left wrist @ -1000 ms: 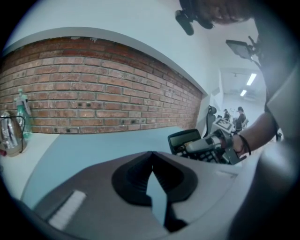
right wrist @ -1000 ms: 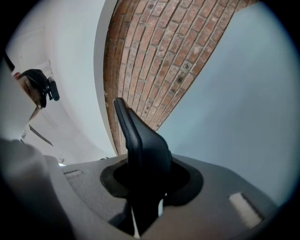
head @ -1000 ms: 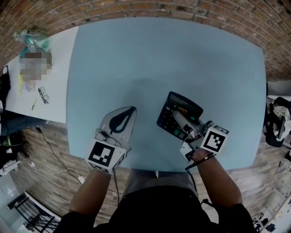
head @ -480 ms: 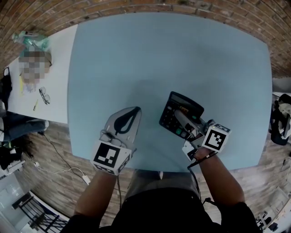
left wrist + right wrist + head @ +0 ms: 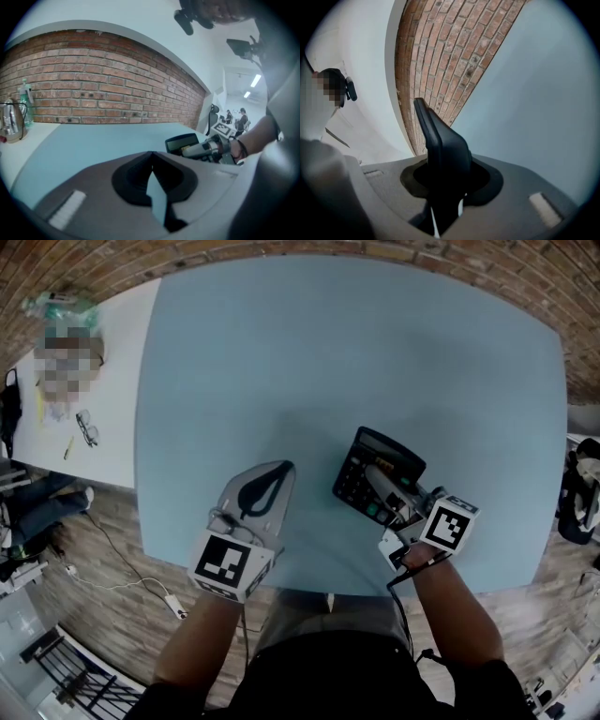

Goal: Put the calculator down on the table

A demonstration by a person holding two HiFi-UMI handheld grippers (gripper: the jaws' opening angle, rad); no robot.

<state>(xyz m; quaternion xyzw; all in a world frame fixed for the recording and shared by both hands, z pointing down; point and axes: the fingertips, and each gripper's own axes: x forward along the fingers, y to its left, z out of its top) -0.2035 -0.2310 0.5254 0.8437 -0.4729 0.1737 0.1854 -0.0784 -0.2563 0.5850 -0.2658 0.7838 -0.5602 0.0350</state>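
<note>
The black calculator (image 5: pixel 373 468) with its display at the far end hangs over the near right part of the light blue table (image 5: pixel 337 352). My right gripper (image 5: pixel 375 486) is shut on its near end, across the keys. In the right gripper view the calculator (image 5: pixel 438 136) shows edge-on between the jaws. Whether it touches the table I cannot tell. My left gripper (image 5: pixel 279 470) hovers to its left over the table's near edge, its jaws meeting at the tips with nothing between them. The left gripper view shows those tips (image 5: pixel 151 157) and, at the right, the calculator (image 5: pixel 180 142).
A white side table (image 5: pixel 112 427) adjoins at the left, with bottles (image 5: pixel 58 307), glasses (image 5: pixel 86 428) and a pen. A kettle (image 5: pixel 10 123) stands there. A brick wall (image 5: pixel 103 98) runs behind the blue table. The table's front edge (image 5: pixel 328 589) lies right by both hands.
Both grippers have sunk a little toward the table top. The calculator has come down with the right gripper, still gripped.
</note>
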